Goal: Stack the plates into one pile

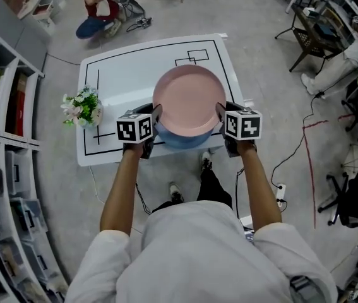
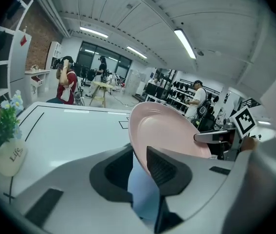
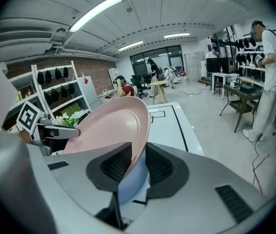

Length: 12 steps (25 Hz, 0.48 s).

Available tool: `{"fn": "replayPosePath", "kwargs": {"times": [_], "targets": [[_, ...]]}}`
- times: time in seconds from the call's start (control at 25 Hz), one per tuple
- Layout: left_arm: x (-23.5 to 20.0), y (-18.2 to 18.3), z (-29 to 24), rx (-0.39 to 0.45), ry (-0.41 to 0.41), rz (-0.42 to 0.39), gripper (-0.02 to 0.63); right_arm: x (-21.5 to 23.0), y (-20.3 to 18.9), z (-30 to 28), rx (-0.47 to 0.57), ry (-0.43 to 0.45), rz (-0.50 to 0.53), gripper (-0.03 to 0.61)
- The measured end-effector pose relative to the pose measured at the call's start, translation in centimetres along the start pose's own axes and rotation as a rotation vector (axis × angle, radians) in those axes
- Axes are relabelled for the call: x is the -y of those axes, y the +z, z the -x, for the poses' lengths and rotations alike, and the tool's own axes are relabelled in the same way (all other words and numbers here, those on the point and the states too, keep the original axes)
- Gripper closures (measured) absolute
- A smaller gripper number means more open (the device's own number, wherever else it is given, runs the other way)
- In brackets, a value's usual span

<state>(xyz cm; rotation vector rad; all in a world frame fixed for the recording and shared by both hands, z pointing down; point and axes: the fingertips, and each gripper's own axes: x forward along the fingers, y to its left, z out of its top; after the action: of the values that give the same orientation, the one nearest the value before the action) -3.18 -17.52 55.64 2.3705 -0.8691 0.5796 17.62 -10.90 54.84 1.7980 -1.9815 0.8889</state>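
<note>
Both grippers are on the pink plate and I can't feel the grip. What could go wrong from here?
1. The pink plate hangs only by opposite rim edges, in the left gripper and the right gripper; a slip on either side would tip it.
2. The blue plate beneath lies near the front edge of the table; an off-centre landing might shove it off.

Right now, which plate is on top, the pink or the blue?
The pink plate is on top; the blue plate only peeks out from under its near edge.
</note>
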Motion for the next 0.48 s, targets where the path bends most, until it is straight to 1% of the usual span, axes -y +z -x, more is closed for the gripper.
{"fn": "replayPosePath", "kwargs": {"times": [0.2,0.48], "targets": [[-0.6,-2.8,1.5,-0.028,0.016,-0.005,0.515,-1.6,-2.5,0.4,-0.022,-0.019,-0.007,0.480],[-1.6,-6.2,1.0,-0.095,0.048,-0.020,0.514,-1.8,-5.9,-0.9,-0.096,-0.049,0.028,0.479]]}}
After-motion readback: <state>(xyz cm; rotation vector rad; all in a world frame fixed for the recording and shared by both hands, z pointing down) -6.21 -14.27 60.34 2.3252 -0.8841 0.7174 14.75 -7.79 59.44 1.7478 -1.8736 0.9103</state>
